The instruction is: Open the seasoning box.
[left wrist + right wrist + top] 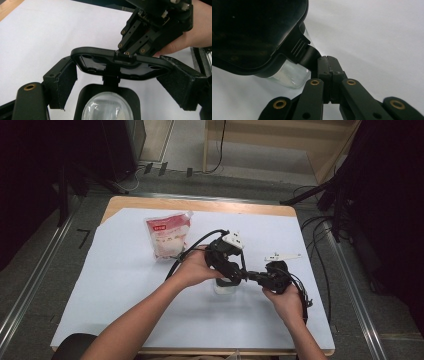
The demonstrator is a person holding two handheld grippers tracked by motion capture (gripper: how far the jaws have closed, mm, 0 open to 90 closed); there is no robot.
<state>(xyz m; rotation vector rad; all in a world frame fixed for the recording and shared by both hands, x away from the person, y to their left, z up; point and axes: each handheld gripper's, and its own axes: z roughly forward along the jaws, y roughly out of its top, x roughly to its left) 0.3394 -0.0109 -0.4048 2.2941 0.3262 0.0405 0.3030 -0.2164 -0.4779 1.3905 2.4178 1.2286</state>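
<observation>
R gripper (pixel 327 60) jaws pressed together, pinching edge of black lid (pixel 257 32) over clear jar (pixel 106 107). L gripper (pixel 117 82) jaws apart, flanking jar at table centre. White sheet (pixel 115 285) covering wooden table (pixel 200 204). Pouch (pixel 167 236) lying far-left. Cables (pixel 320 240) on grey floor, R side.

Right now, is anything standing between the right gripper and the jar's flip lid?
Nothing visible does. The right gripper is already shut on the tab at the edge of the raised black lid, above the clear jar. The left gripper's fingers flank the jar. The pouch lies apart.
</observation>
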